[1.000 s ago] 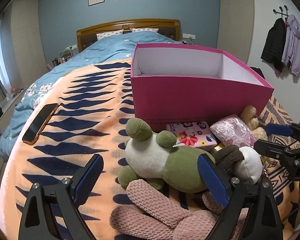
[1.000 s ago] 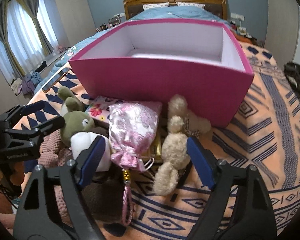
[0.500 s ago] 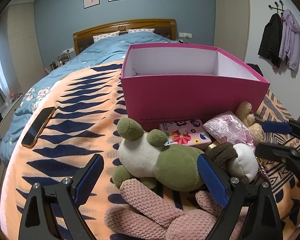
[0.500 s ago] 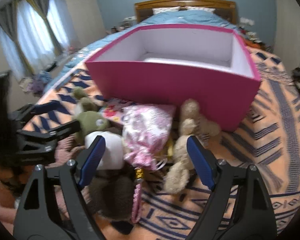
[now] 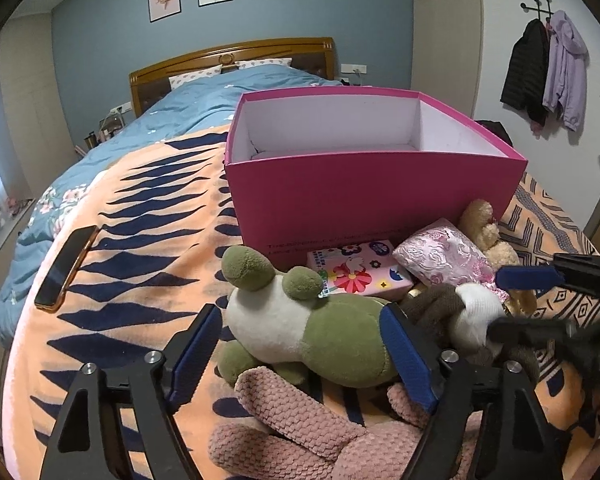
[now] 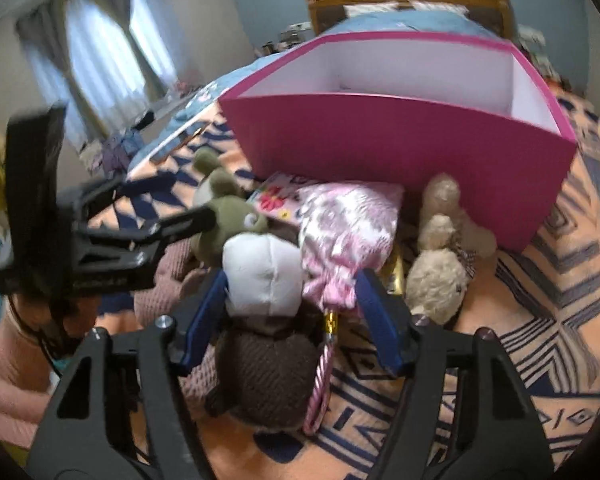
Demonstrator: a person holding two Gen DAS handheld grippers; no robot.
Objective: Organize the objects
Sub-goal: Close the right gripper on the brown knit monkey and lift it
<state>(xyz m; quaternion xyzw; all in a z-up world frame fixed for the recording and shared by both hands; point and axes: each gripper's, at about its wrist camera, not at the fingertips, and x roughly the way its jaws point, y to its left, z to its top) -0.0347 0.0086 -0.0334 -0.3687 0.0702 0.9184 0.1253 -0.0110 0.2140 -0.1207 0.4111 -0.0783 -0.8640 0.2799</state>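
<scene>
An open pink box (image 5: 376,196) stands on the bed, its white inside bare. In front of it lie a green and white plush (image 5: 312,332), a pink knitted plush (image 5: 300,436), a flowered card (image 5: 356,272), a pink satin pouch (image 5: 444,256), a brown and white plush (image 5: 460,316) and a beige teddy (image 5: 484,228). My left gripper (image 5: 304,356) is open around the green plush. My right gripper (image 6: 292,316) is open around the white head of the brown plush (image 6: 264,272), with the pouch (image 6: 348,232) and teddy (image 6: 436,276) just beyond.
A phone (image 5: 66,268) lies on the orange patterned blanket (image 5: 140,240) at the left. The blue duvet and wooden headboard (image 5: 232,60) are behind the box. Coats (image 5: 548,68) hang on the right wall. Curtained windows (image 6: 112,60) are at the left.
My right gripper has moved forward and down, so its fingers now sit either side of the brown plush's white head. My left gripper has drawn closer around the green plush.
</scene>
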